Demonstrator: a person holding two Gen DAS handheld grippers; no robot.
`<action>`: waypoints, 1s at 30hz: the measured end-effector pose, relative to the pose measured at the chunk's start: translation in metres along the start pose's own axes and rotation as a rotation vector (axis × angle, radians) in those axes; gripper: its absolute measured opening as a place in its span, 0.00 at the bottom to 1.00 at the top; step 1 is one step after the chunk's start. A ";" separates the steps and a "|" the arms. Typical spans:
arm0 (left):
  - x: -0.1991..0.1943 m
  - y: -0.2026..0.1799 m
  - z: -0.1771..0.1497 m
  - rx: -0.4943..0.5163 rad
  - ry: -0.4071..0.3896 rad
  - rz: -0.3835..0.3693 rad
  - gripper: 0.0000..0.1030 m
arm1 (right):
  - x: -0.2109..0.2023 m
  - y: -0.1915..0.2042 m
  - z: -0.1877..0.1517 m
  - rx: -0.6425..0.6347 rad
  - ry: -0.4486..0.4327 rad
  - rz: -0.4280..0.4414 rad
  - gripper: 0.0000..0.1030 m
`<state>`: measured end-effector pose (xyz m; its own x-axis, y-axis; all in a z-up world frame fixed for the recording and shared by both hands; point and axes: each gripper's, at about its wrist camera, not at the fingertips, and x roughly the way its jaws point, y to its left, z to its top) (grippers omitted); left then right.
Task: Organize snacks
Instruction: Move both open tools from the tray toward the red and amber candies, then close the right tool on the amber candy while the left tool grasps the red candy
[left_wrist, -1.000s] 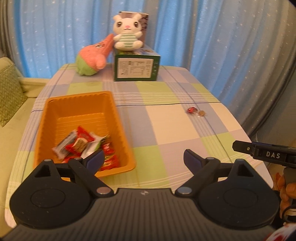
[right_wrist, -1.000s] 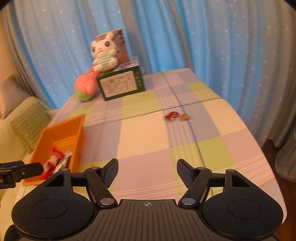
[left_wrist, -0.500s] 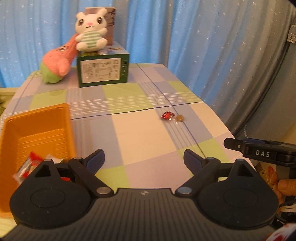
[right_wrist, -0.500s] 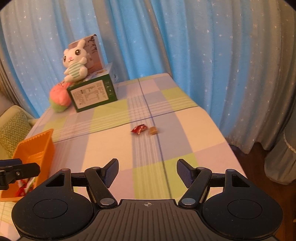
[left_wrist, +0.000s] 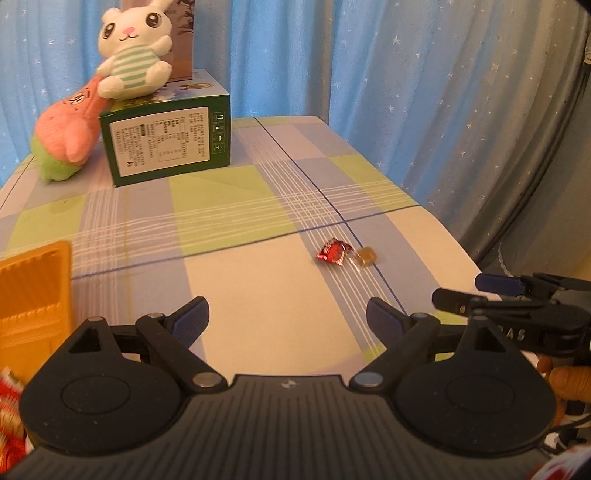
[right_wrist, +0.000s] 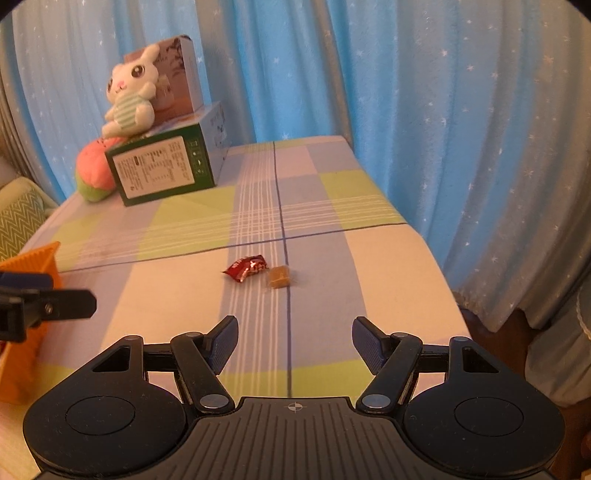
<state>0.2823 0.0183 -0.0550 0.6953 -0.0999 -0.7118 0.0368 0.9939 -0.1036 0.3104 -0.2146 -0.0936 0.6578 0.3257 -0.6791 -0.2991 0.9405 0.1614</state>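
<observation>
Approaching red candy (right_wrist: 245, 267) and caramel (right_wrist: 279, 277), both grippers empty.
Right gripper (right_wrist: 293, 338) half-wide, left gripper (left_wrist: 286, 321) wide; candies touch, so one may get knocked aside.

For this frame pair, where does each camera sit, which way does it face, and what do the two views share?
Left wrist: rides the left gripper, looks forward and down across the checked table; open fingers, right gripper and a hand at right edge.
Right wrist: rides the right gripper, same heading; open fingers, left gripper's fingertip at left edge.
Shared: red snack, brown candy, orange tray, green box, plush rabbit, blue curtain.
</observation>
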 end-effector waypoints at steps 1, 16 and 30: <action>0.007 0.001 0.003 0.003 0.002 -0.001 0.88 | 0.008 -0.001 0.001 -0.006 0.002 0.003 0.61; 0.076 0.017 0.021 0.014 0.011 0.006 0.88 | 0.106 0.006 0.012 -0.055 -0.043 0.030 0.53; 0.089 0.019 0.016 0.017 0.027 -0.017 0.88 | 0.127 0.016 0.012 -0.159 -0.049 -0.018 0.41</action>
<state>0.3564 0.0294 -0.1091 0.6745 -0.1174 -0.7289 0.0602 0.9927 -0.1042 0.3968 -0.1568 -0.1687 0.6959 0.3165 -0.6446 -0.3896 0.9205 0.0315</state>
